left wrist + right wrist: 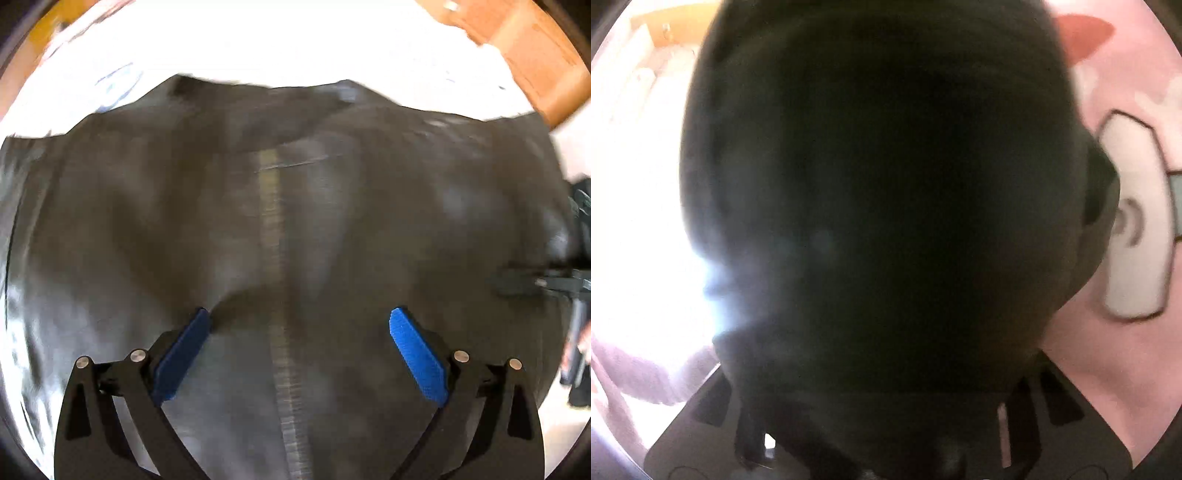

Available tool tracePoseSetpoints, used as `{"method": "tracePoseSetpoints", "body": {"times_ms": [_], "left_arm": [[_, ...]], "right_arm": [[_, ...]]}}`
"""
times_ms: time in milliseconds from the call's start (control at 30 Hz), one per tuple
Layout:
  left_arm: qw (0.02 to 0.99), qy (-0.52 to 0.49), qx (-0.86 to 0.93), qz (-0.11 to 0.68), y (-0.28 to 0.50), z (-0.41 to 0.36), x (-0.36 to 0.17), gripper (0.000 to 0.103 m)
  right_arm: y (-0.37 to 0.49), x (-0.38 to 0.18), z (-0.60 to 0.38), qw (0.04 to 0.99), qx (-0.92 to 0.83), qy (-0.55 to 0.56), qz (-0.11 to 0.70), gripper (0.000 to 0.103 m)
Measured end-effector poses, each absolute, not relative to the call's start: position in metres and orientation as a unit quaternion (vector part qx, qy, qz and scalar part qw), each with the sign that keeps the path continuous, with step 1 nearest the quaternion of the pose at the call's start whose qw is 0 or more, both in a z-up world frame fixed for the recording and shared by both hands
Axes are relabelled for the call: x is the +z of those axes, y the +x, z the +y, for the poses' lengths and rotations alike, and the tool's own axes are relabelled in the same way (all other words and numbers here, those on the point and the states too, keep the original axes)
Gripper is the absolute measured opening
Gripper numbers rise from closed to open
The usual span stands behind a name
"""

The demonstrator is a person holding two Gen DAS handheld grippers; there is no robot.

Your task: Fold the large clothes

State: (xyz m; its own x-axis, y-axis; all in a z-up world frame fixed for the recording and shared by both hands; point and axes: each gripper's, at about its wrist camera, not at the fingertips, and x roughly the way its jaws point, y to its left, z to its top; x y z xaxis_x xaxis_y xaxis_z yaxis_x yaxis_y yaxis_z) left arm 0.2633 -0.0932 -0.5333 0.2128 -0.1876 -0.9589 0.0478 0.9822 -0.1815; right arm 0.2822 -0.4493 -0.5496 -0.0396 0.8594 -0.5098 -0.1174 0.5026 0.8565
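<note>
A large dark grey garment [295,221] with a pale zip line down its middle lies spread on a white sheet [295,40]. My left gripper [300,314] hovers over its lower middle, pointing steeply down, blue pads [417,354] wide apart with nothing between them. At the garment's right edge the right gripper [515,282] shows as a dark, blurred shape reaching in. In the right wrist view the dark cloth [886,184] bulges up from the jaws and fills the picture. It hides the fingers, so only the black gripper body [701,417] shows, and the cloth looks pinched there.
Brown wood [535,55] borders the sheet at the top right. A pink cover with a cartoon print [1134,221] lies right of the lifted cloth. A person's hand [583,339] holds the right gripper's handle at the far right edge.
</note>
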Motion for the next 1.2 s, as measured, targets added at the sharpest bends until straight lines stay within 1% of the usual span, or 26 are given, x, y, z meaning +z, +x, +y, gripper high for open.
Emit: {"method": "tracePoseSetpoints", "body": {"times_ms": [100, 200, 300, 400, 500, 533, 733, 800, 833, 900, 967, 1000, 1067, 1100, 1133, 1200], "left_arm": [[0.767, -0.082, -0.069, 0.632, 0.263, -0.075, -0.536, 0.095], [0.757, -0.084, -0.077, 0.643, 0.265, -0.076, -0.545, 0.096], [0.763, -0.091, -0.086, 0.634, 0.264, -0.081, -0.546, 0.096], [0.764, -0.130, -0.085, 0.626, 0.256, -0.082, -0.545, 0.096], [0.762, -0.149, -0.088, 0.624, 0.248, -0.093, -0.540, 0.095], [0.760, -0.153, -0.096, 0.624, 0.245, -0.103, -0.537, 0.095], [0.728, -0.210, -0.151, 0.634, 0.241, -0.151, -0.535, 0.095], [0.720, -0.246, -0.162, 0.629, 0.244, -0.151, -0.529, 0.095], [0.718, -0.276, -0.165, 0.617, 0.244, -0.142, -0.521, 0.095], [0.727, -0.298, -0.162, 0.597, 0.243, -0.118, -0.500, 0.095], [0.748, -0.285, -0.160, 0.578, 0.243, -0.087, -0.473, 0.095], [0.764, -0.264, -0.156, 0.568, 0.242, -0.066, -0.460, 0.095], [0.790, -0.216, -0.139, 0.556, 0.245, -0.056, -0.446, 0.095], [0.800, -0.202, -0.132, 0.549, 0.239, -0.054, -0.445, 0.095], [0.802, -0.180, -0.120, 0.556, 0.240, -0.042, -0.452, 0.095], [0.793, -0.180, -0.106, 0.572, 0.244, -0.019, -0.470, 0.095]], "right_arm": [[0.276, -0.533, -0.444, 0.610, 0.394, 0.350, 0.591, 0.022], [0.269, -0.513, -0.444, 0.602, 0.400, 0.395, 0.567, 0.020], [0.256, -0.494, -0.438, 0.606, 0.400, 0.405, 0.556, 0.020], [0.242, -0.485, -0.439, 0.594, 0.391, 0.431, 0.555, 0.020], [0.229, -0.472, -0.454, 0.603, 0.363, 0.439, 0.558, 0.020], [0.228, -0.472, -0.440, 0.603, 0.354, 0.443, 0.560, 0.020], [0.214, -0.431, -0.486, 0.644, 0.237, 0.429, 0.587, 0.020], [0.212, -0.420, -0.491, 0.654, 0.202, 0.427, 0.591, 0.020], [0.211, -0.415, -0.491, 0.658, 0.181, 0.431, 0.591, 0.020], [0.209, -0.405, -0.477, 0.660, 0.156, 0.436, 0.591, 0.020], [0.224, -0.392, -0.450, 0.672, 0.150, 0.421, 0.591, 0.020], [0.238, -0.385, -0.440, 0.681, 0.147, 0.405, 0.592, 0.020], [0.242, -0.376, -0.409, 0.695, 0.140, 0.379, 0.595, 0.020], [0.244, -0.376, -0.400, 0.693, 0.133, 0.383, 0.596, 0.020], [0.208, -0.376, -0.388, 0.690, 0.127, 0.387, 0.598, 0.020], [0.208, -0.379, -0.350, 0.695, 0.113, 0.376, 0.602, 0.020]]}}
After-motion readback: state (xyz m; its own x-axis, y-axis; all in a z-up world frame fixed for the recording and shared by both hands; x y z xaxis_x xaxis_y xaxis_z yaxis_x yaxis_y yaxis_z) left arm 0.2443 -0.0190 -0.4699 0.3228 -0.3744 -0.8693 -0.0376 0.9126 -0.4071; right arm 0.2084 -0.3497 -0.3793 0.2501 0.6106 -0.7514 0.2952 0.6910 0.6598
